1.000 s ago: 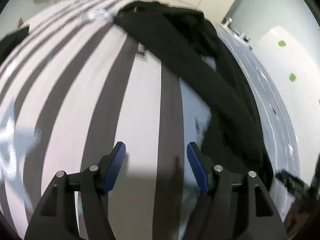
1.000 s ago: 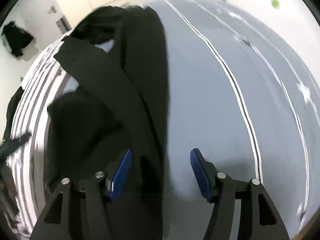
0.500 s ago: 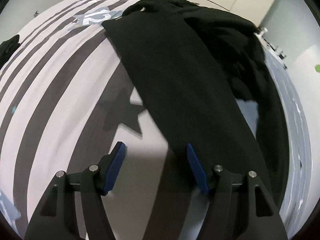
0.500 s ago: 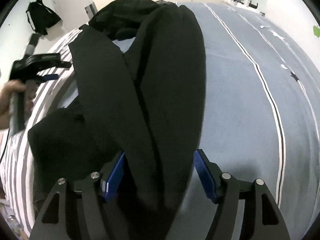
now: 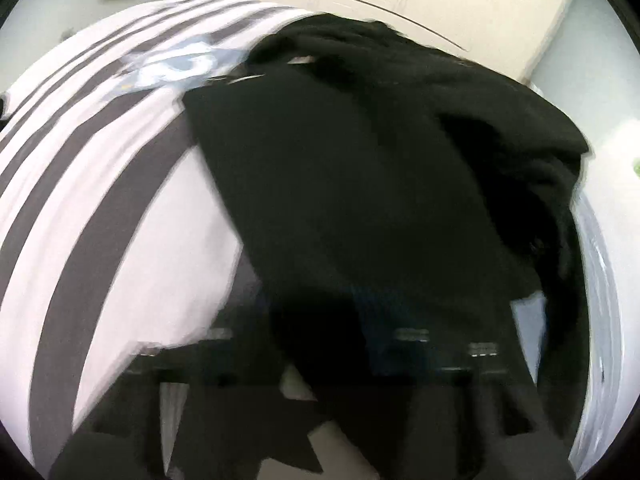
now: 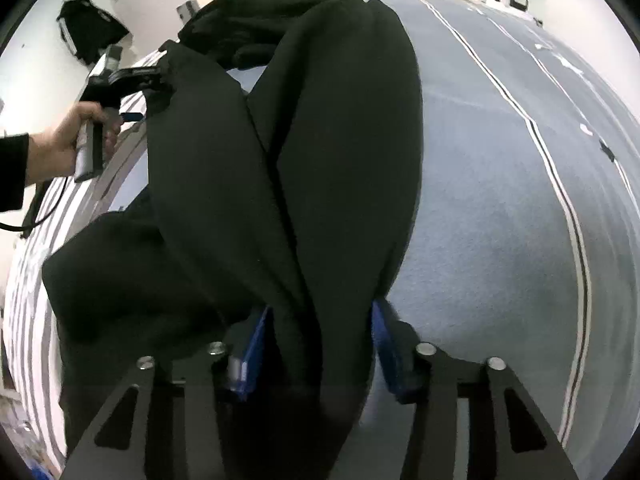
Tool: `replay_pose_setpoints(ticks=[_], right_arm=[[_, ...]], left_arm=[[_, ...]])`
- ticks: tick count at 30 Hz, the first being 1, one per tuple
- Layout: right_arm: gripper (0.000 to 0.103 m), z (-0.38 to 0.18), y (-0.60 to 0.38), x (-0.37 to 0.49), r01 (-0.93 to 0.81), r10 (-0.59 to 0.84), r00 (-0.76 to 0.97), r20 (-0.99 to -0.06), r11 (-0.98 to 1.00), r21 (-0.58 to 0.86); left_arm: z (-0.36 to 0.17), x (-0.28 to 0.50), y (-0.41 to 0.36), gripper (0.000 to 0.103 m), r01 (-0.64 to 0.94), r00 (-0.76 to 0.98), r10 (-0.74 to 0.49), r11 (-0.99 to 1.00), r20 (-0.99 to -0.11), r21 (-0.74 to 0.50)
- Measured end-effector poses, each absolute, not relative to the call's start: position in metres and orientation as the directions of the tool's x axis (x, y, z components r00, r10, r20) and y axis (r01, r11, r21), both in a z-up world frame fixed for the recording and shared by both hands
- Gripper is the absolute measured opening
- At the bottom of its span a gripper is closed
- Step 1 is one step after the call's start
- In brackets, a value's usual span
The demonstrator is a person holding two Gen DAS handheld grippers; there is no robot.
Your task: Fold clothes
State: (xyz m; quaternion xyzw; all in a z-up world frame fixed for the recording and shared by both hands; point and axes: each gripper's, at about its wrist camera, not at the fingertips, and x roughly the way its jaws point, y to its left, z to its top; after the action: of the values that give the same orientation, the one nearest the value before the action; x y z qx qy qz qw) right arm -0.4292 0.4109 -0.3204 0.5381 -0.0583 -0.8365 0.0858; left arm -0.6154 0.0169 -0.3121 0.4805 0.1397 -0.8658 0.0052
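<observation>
A black garment [image 5: 360,180] lies lengthwise on the bed, folded into long panels [image 6: 340,140]. My right gripper [image 6: 320,320] is at its near end. The jaws are closing, with the blue pads [image 6: 256,344] against a bunched fold of the cloth. My left gripper [image 5: 316,312] is blurred and half covered by the black cloth. Its jaws are closing with the garment's edge between them. In the right wrist view a hand [image 6: 68,140] holds the left gripper [image 6: 148,88] at the garment's far left corner.
The bed has a grey-and-white striped sheet [image 5: 100,200] on the left and a blue blanket [image 6: 500,200] with thin stripes on the right. A black bag [image 6: 88,28] hangs on the wall. Pale cupboard doors [image 5: 440,12] stand beyond the bed.
The left gripper swept right from the striped sheet onto the black garment's edge, and its jaws narrowed. The right gripper sank onto the garment's near end, and its pads drew in on the cloth.
</observation>
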Motion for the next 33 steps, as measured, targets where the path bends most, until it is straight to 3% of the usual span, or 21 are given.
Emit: replay_pose_setpoints(ticks=[1, 7, 10, 14, 17, 22, 25, 29, 33], right_arm=[[0.038, -0.32, 0.412, -0.43, 0.064, -0.212, -0.404, -0.89, -0.977, 0.204], [0.036, -0.32, 0.42, -0.428, 0.041, -0.226, -0.385, -0.895, -0.973, 0.228], [0.034, -0.318, 0.424, -0.427, 0.043, -0.232, -0.379, -0.896, -0.971, 0.234], [0.034, -0.317, 0.439, -0.424, 0.015, -0.259, -0.379, -0.889, -0.962, 0.274], [0.034, -0.318, 0.451, -0.426, -0.006, -0.281, -0.371, -0.885, -0.952, 0.305], [0.034, -0.323, 0.464, -0.431, -0.029, -0.315, -0.351, -0.882, -0.938, 0.346], [0.035, -0.322, 0.466, -0.43, -0.016, -0.319, -0.354, -0.879, -0.938, 0.347], [0.04, -0.319, 0.482, -0.433, -0.027, -0.347, -0.351, -0.87, -0.925, 0.379], [0.049, -0.315, 0.499, -0.433, -0.074, -0.325, -0.377, -0.867, -0.923, 0.378]], left_arm=[[-0.302, -0.616, 0.022, 0.005, 0.11, -0.544, 0.131, -0.968, -0.829, -0.226], [-0.196, -0.638, 0.059, 0.004, -0.067, -0.665, 0.233, -0.965, -0.71, -0.255], [-0.144, -0.66, 0.116, 0.004, -0.211, -0.694, 0.326, -0.945, -0.641, -0.252], [-0.114, -0.699, 0.208, 0.004, -0.355, -0.678, 0.409, -0.91, -0.611, -0.215], [-0.117, -0.731, 0.296, 0.007, -0.416, -0.64, 0.419, -0.894, -0.644, -0.167], [-0.162, -0.787, 0.387, 0.022, -0.355, -0.572, 0.234, -0.935, -0.786, -0.02], [-0.179, -0.794, 0.376, 0.04, -0.255, -0.575, 0.152, -0.967, -0.804, -0.001], [-0.201, -0.78, 0.334, 0.047, -0.228, -0.562, 0.176, -0.972, -0.808, -0.053], [-0.22, -0.737, 0.298, 0.048, -0.267, -0.51, 0.226, -0.959, -0.83, -0.097]])
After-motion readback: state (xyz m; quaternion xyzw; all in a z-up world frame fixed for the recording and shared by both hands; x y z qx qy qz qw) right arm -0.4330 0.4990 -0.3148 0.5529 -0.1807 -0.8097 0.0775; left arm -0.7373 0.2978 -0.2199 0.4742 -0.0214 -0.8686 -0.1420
